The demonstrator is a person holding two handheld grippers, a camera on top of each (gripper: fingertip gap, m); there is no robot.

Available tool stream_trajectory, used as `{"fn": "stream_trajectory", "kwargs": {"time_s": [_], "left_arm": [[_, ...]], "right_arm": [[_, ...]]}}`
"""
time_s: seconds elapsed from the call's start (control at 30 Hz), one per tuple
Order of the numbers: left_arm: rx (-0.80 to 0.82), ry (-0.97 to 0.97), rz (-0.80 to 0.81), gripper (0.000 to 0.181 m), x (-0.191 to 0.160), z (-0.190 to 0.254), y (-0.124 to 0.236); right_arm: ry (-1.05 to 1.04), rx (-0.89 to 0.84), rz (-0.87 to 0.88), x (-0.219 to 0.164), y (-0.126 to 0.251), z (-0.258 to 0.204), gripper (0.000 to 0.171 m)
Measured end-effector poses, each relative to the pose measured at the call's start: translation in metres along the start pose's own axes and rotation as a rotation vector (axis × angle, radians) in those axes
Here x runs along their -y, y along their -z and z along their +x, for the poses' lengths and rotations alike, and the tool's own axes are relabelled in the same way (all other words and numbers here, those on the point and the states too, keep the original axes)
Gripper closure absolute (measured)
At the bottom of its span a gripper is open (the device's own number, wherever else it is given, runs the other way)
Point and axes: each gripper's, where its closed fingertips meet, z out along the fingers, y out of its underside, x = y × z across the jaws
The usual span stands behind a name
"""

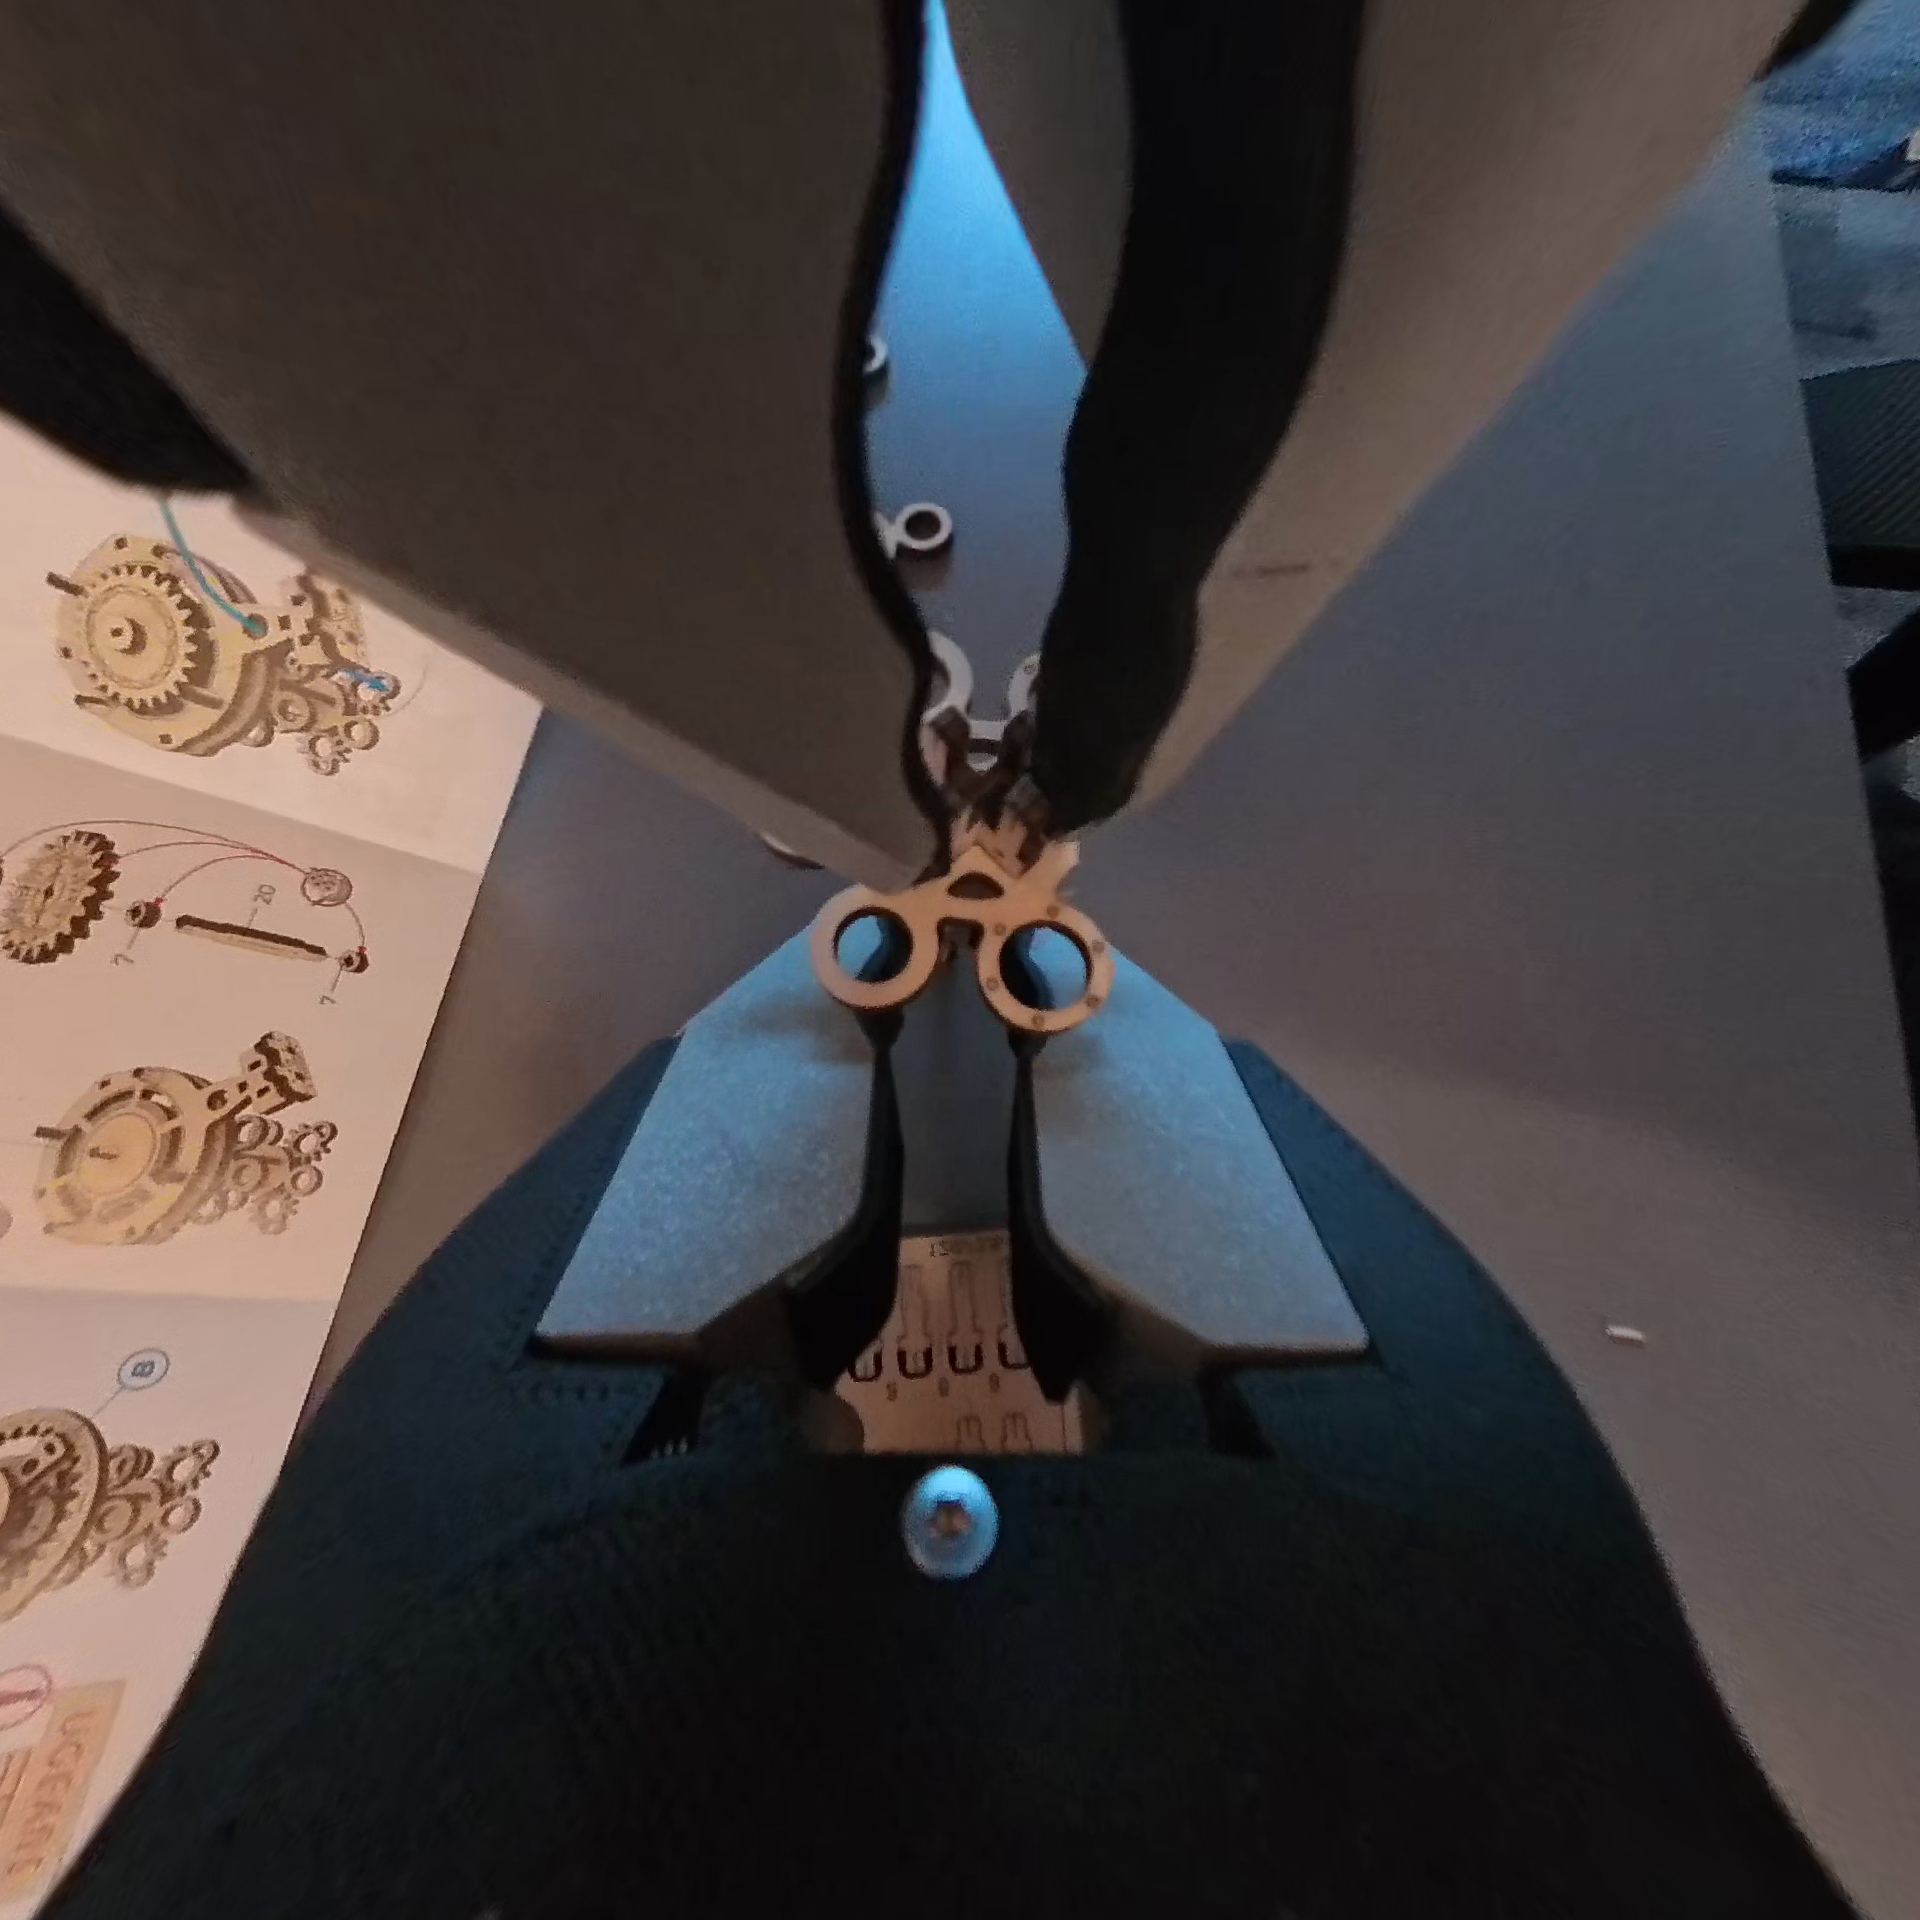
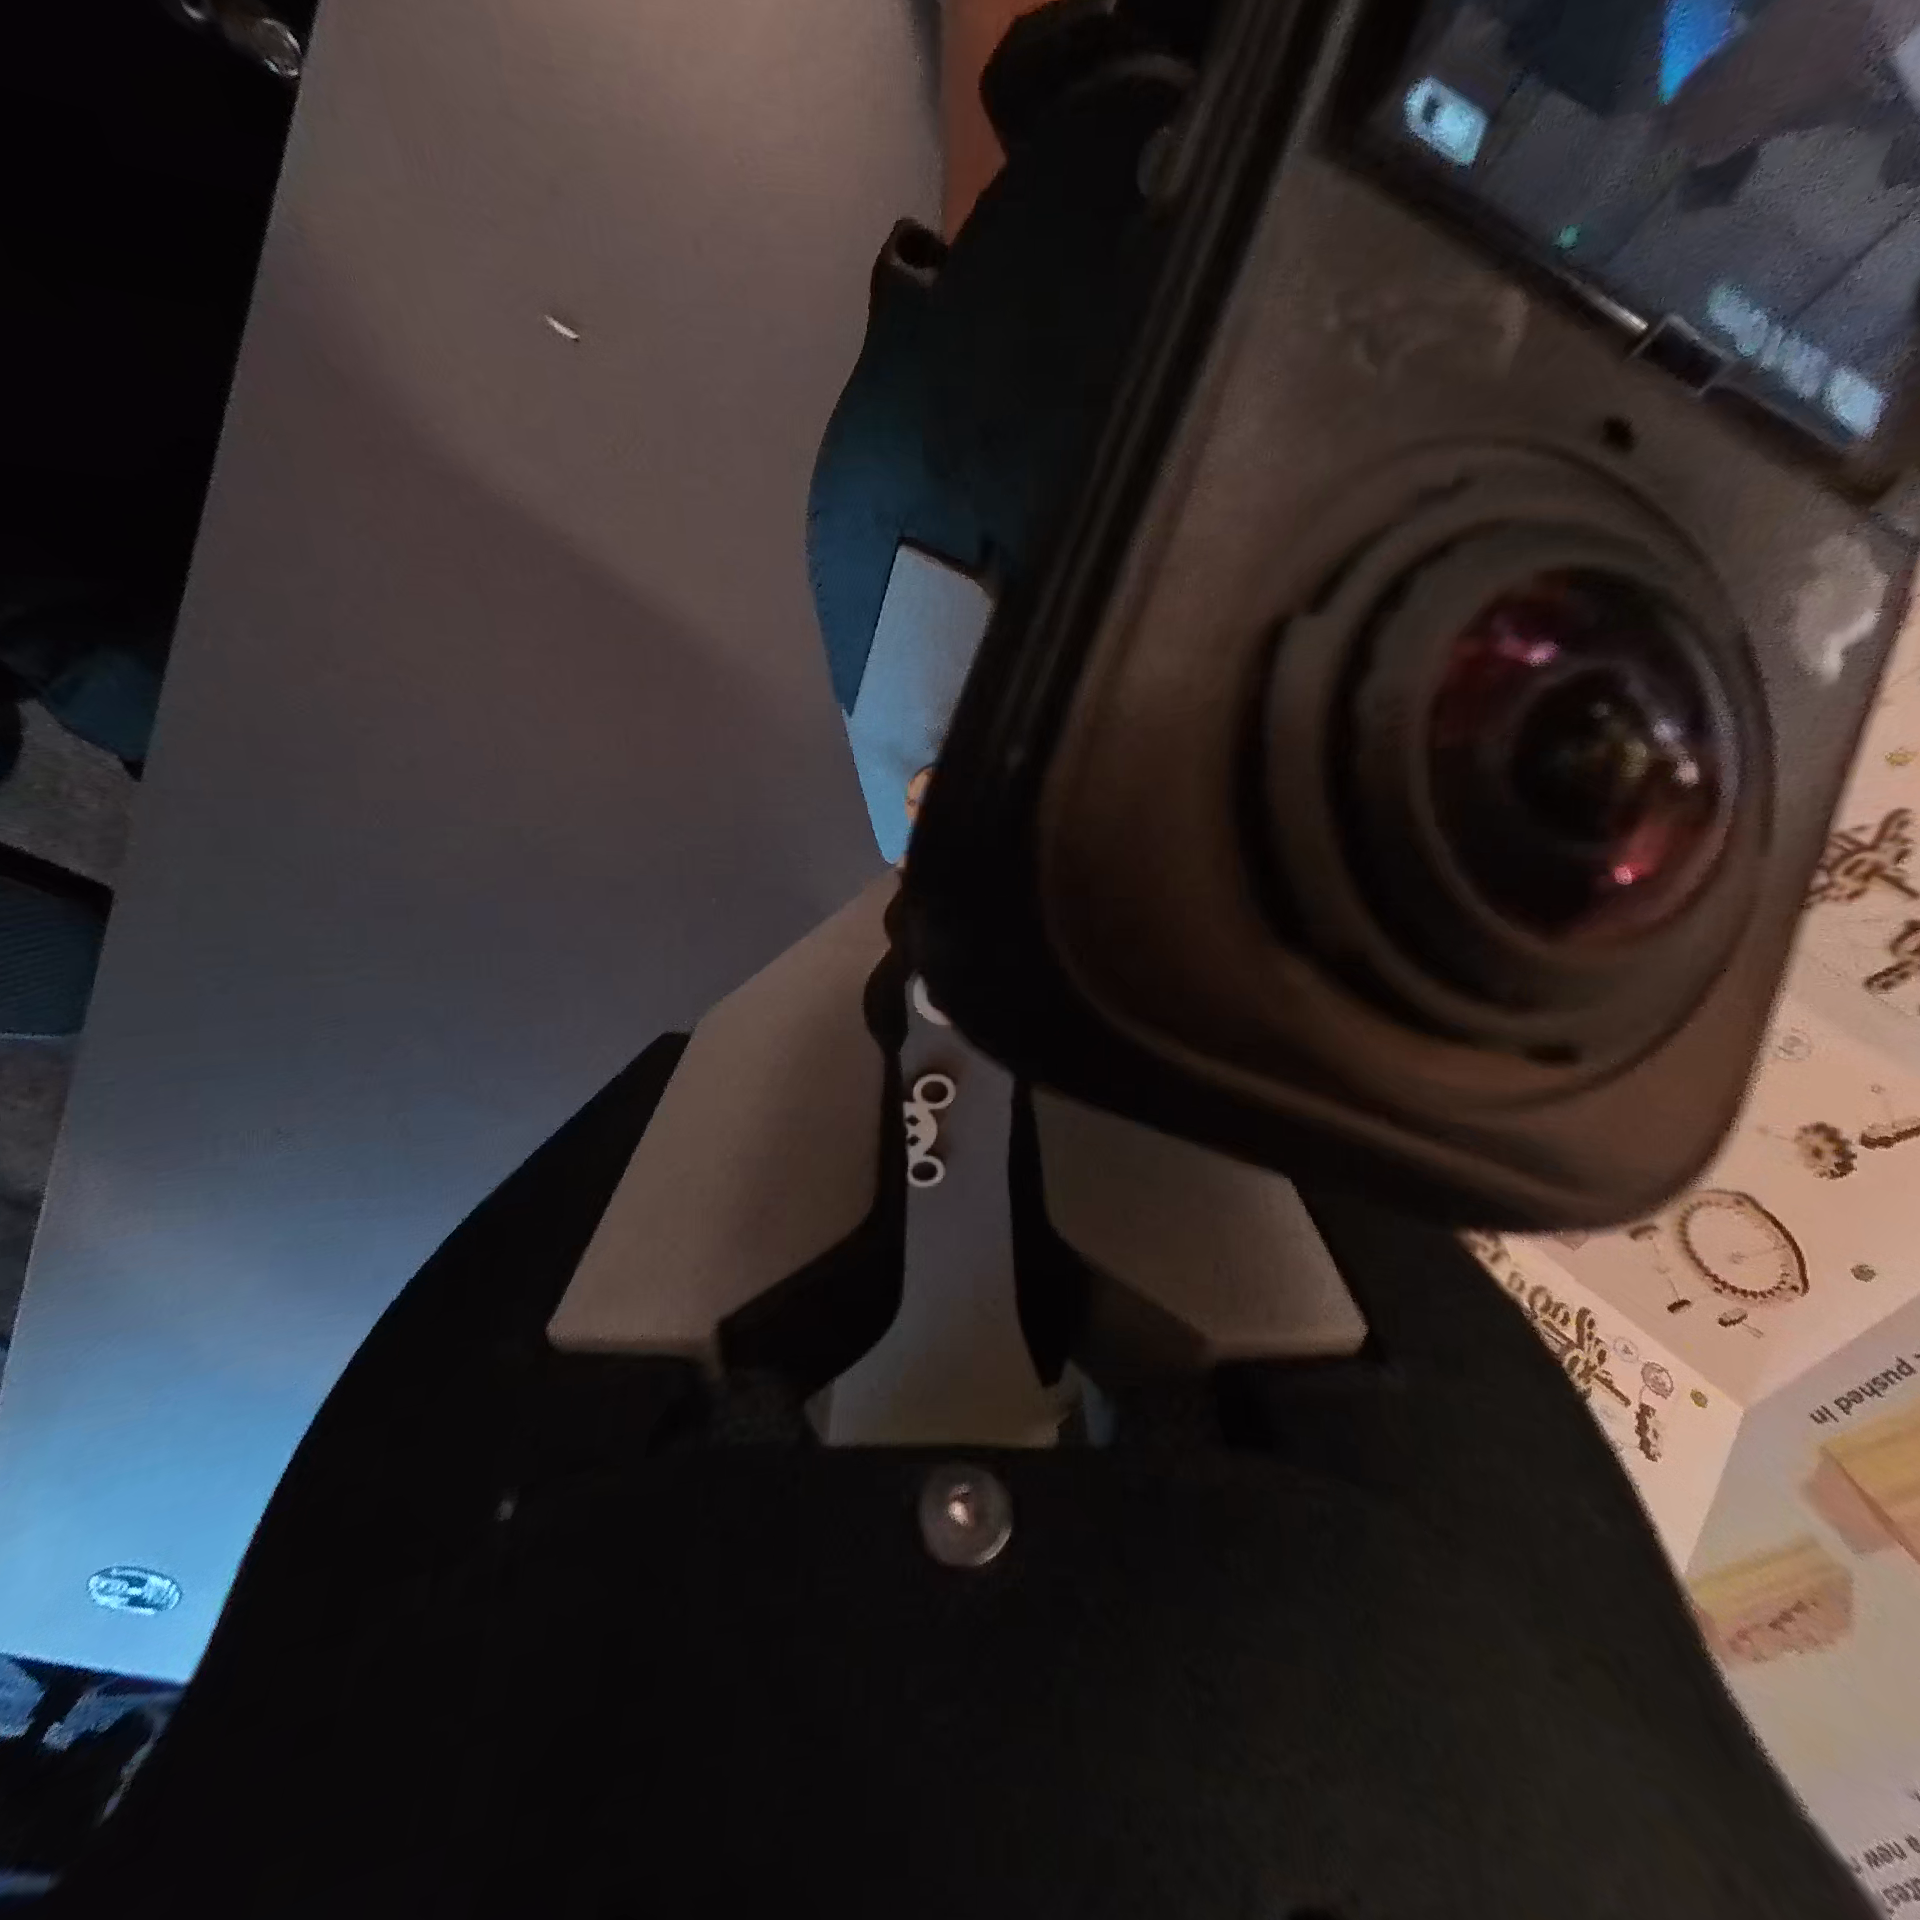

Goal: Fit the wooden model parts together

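left tool (image 1: 961, 1023) narrow, holding two-ring wooden part (image 1: 966, 951); right tool (image 1: 982, 805) pinches its mate above. mating step, looks part-seated; next needs square, gentle press.

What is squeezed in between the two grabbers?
In the left wrist view, a wooden two-ring piece sits between the left gripper and right gripper tips.

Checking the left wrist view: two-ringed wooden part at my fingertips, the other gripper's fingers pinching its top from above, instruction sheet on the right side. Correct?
Not quite. The instruction sheet lies on the left side, as the left wrist view shows. The rest holds: the two-ringed wooden part sits at the left gripper tips, and the right gripper pinches its top from above.
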Motion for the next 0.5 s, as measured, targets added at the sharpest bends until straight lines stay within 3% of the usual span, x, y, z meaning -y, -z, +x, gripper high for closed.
{"fn": "stream_trajectory", "kwargs": {"time_s": [0.23, 0.33, 0.5], "left_arm": [[-0.041, 0.064, 0.006, 0.166, 0.002, -0.001, -0.003], [-0.013, 0.049, -0.078, 0.162, -0.009, -0.002, -0.01], [-0.026, 0.042, -0.073, 0.168, -0.006, 0.0, -0.012]], "right_arm": [[-0.055, -0.039, 0.111, -0.007, 0.001, 0.002, 0.161], [-0.079, -0.077, 0.156, -0.014, 0.003, -0.001, 0.162], [-0.087, -0.103, 0.162, -0.019, 0.003, -0.004, 0.162]]}}
